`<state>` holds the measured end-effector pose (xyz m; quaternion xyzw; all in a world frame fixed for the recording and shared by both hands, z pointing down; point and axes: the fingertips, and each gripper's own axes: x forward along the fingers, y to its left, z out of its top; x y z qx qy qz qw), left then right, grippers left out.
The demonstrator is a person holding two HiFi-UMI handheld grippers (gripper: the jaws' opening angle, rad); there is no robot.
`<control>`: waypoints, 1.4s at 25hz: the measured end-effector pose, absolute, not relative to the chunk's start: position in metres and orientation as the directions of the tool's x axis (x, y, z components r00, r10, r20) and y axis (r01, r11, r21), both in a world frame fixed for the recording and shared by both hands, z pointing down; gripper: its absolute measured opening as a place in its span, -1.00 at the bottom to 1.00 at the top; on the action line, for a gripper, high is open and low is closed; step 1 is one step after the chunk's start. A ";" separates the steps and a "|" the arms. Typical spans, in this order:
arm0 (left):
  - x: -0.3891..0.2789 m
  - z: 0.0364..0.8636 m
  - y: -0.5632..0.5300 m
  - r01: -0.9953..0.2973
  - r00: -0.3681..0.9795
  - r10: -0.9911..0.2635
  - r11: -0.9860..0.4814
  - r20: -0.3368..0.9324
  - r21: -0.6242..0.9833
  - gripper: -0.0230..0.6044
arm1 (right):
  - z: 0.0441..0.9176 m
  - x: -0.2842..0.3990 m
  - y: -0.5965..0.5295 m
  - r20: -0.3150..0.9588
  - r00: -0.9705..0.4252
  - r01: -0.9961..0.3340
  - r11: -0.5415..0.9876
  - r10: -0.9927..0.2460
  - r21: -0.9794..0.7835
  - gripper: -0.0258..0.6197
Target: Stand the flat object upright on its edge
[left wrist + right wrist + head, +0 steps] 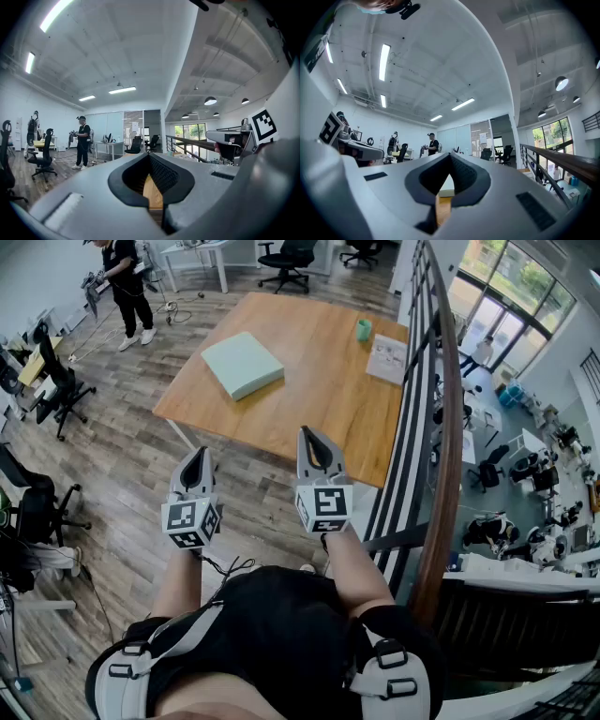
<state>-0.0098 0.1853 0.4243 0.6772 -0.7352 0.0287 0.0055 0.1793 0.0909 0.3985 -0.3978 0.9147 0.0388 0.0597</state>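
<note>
The left forearm (178, 582) and right forearm (349, 568) reach forward side by side, the left claw (196, 457) and, just right of it and slightly further ahead, the right claw (307, 434) both with jaws closed, empty.

Green cup (363, 329) near white booklet (386, 359), wooden table (319, 404).

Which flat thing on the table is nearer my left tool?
The green slab, thick and alone on the left half of the table. The white sheet lies at the right edge by the cup, farther from the left tool.
</note>
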 end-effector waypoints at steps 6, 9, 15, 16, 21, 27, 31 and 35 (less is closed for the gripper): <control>-0.016 0.424 0.183 -0.996 -0.084 -0.995 0.083 0.055 -0.030 -0.92 | 0.401 0.172 0.095 -0.136 -0.690 -0.716 0.698 -0.711 -0.016 -0.91; -0.020 0.425 0.184 -0.996 -0.083 -0.995 0.082 0.057 -0.030 -0.92 | 0.402 0.166 0.097 -0.133 -0.695 -0.711 0.703 -0.706 -0.012 -0.91; -0.031 0.428 0.187 -0.997 -0.079 -0.995 0.079 0.061 -0.003 -0.92 | 0.404 0.152 0.099 -0.118 -0.701 -0.707 0.707 -0.703 -0.013 -0.91; -0.033 0.429 0.188 -0.997 -0.079 -0.995 0.078 0.060 -0.004 -0.92 | 0.405 0.150 0.100 -0.117 -0.701 -0.707 0.707 -0.703 -0.015 -0.91; -0.051 0.427 0.191 -0.997 -0.072 -0.996 0.072 0.050 -0.007 -0.92 | 0.402 0.134 0.101 -0.119 -0.691 -0.716 0.698 -0.713 -0.024 -0.91; -0.079 0.437 0.203 -0.999 -0.044 -0.997 0.044 0.056 -0.001 -0.92 | 0.404 0.106 0.113 -0.114 -0.672 -0.736 0.677 -0.732 -0.004 -0.91; -0.098 0.441 0.210 -0.999 -0.041 -0.997 0.041 0.060 -0.001 -0.92 | 0.403 0.091 0.118 -0.115 -0.664 -0.744 0.668 -0.739 0.008 -0.91; -0.112 0.441 0.207 -0.999 -0.048 -0.997 0.048 0.057 0.003 -0.92 | 0.403 0.081 0.116 -0.116 -0.666 -0.743 0.669 -0.737 0.016 -0.91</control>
